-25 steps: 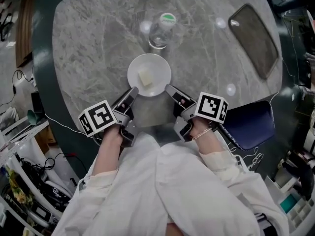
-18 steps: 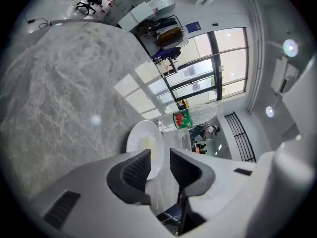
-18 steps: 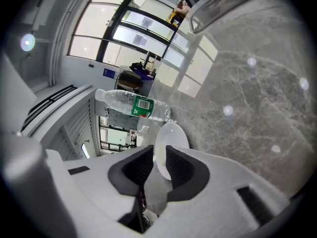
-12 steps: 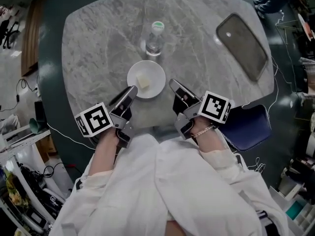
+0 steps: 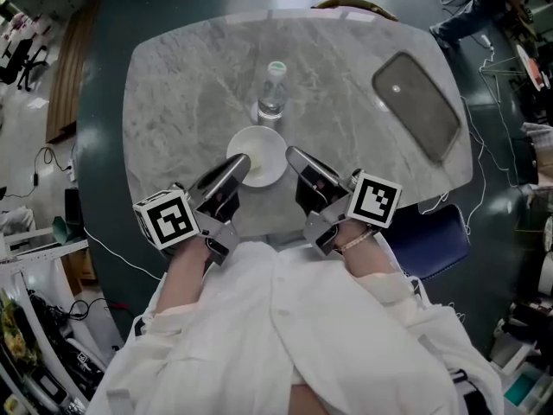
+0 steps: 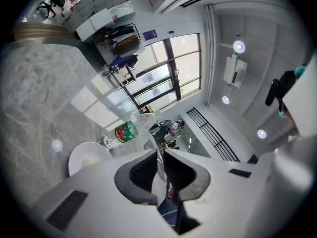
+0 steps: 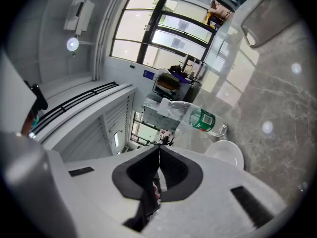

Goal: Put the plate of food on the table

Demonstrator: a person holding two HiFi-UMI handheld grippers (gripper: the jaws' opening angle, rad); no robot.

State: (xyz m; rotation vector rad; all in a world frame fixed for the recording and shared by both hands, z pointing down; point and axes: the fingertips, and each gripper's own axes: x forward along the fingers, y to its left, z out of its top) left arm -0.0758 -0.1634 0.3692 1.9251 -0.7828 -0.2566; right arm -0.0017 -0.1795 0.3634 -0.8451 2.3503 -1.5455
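L gripper (image 5: pixel 239 161): jaws just closing, now a narrow slit, nothing btw pads. R gripper (image 5: pixel 295 155): jaws just closing too, now pressed together, empty. Both held above table (image 5: pixel 186 85), tips near each other. White plate (image 5: pixel 264 157) w/ pale food piece (image 6: pixel 91 161) resting on table, just ahead of and below both tips, touched by neither. Water bottle (image 5: pixel 273 89) upright just beyond plate.

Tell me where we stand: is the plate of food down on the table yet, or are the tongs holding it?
Done: the plate sits flat on the marble table beside the water bottle, food on it. In hand: nothing; the left tongs have just been closing with nothing between them, and the right tongs are shut and empty, both clear of the plate. Left: nothing that I can see.
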